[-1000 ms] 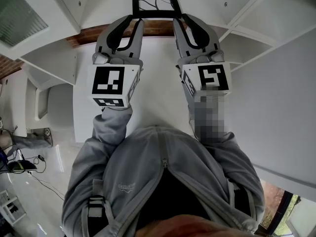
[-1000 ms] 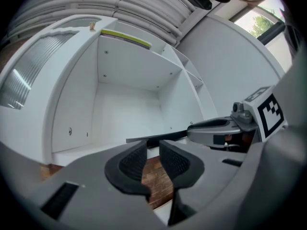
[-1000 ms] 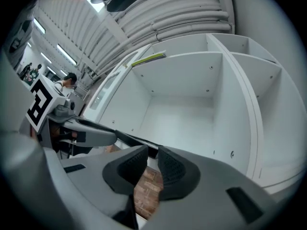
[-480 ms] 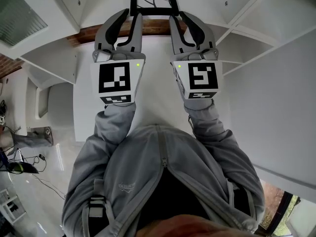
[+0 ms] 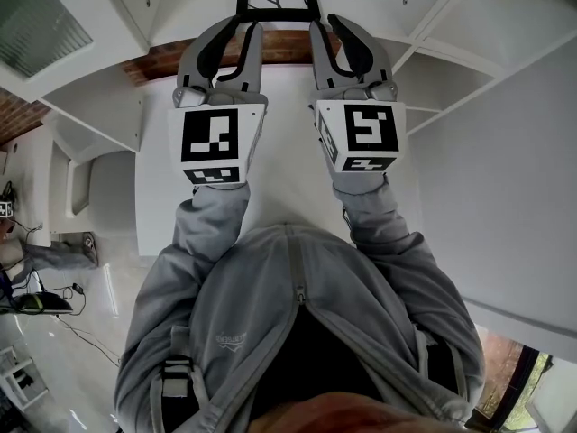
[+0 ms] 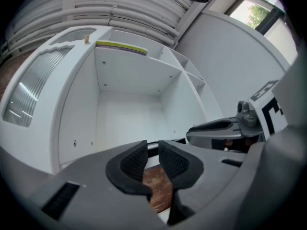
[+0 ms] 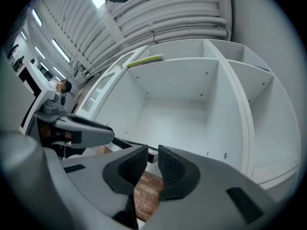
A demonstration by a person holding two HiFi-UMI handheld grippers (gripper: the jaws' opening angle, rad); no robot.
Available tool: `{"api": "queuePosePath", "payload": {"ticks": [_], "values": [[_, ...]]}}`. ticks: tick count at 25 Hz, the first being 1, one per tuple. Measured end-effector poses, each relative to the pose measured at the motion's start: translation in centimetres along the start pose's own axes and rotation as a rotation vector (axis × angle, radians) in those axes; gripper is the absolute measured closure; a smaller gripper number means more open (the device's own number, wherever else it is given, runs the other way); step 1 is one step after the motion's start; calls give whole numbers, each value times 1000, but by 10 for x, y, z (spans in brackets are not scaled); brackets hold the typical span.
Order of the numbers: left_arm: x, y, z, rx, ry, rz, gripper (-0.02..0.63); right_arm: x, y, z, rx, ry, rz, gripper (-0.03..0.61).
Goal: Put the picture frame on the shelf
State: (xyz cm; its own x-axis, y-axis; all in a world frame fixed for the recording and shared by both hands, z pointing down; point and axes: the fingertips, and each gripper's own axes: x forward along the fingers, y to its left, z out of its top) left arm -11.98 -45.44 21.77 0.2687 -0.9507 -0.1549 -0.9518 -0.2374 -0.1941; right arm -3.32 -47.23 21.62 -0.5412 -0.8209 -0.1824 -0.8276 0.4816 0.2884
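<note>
The picture frame (image 5: 274, 13) is black-rimmed with a branch drawing and sits at the top edge of the head view. My left gripper (image 5: 245, 31) grips its lower left part and my right gripper (image 5: 320, 28) its lower right part, side by side. In the left gripper view the frame's thin black edge (image 6: 178, 140) runs out from between the jaws of the left gripper (image 6: 152, 150), which are closing on it. The right gripper (image 7: 152, 155) pinches the same dark edge (image 7: 120, 141). An open white shelf compartment (image 6: 127, 80) (image 7: 177, 85) lies straight ahead of both.
The white shelf unit (image 5: 451, 34) has more compartments to the right. A flat yellow-green object (image 6: 121, 47) (image 7: 144, 61) lies on its top board. A strip of brick wall (image 5: 162, 61) shows below the shelf. Cables lie on the floor at the lower left (image 5: 41, 300).
Both grippers have pushed forward towards the shelf with the frame between them. The frame now sits higher in the head view, and less of it shows.
</note>
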Motion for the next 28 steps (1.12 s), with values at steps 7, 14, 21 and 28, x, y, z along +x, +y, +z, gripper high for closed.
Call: {"api": "queuePosePath", "payload": {"ticks": [7,14,21,28], "values": [[-37,-16,24,-12,-51,-36,606,-36,-4,29,66,-64,-57,546],[-79,-38,16,-47,-34,-46,606,-89,11,27,75,-80,-55,551],[-117,-59,-22,-84,41,-58,606,-133,36,-3,90,-30,-41,551],[-148,-76,-60,-117,112,-50,606,-163,58,-36,115,35,-8,551]]}}
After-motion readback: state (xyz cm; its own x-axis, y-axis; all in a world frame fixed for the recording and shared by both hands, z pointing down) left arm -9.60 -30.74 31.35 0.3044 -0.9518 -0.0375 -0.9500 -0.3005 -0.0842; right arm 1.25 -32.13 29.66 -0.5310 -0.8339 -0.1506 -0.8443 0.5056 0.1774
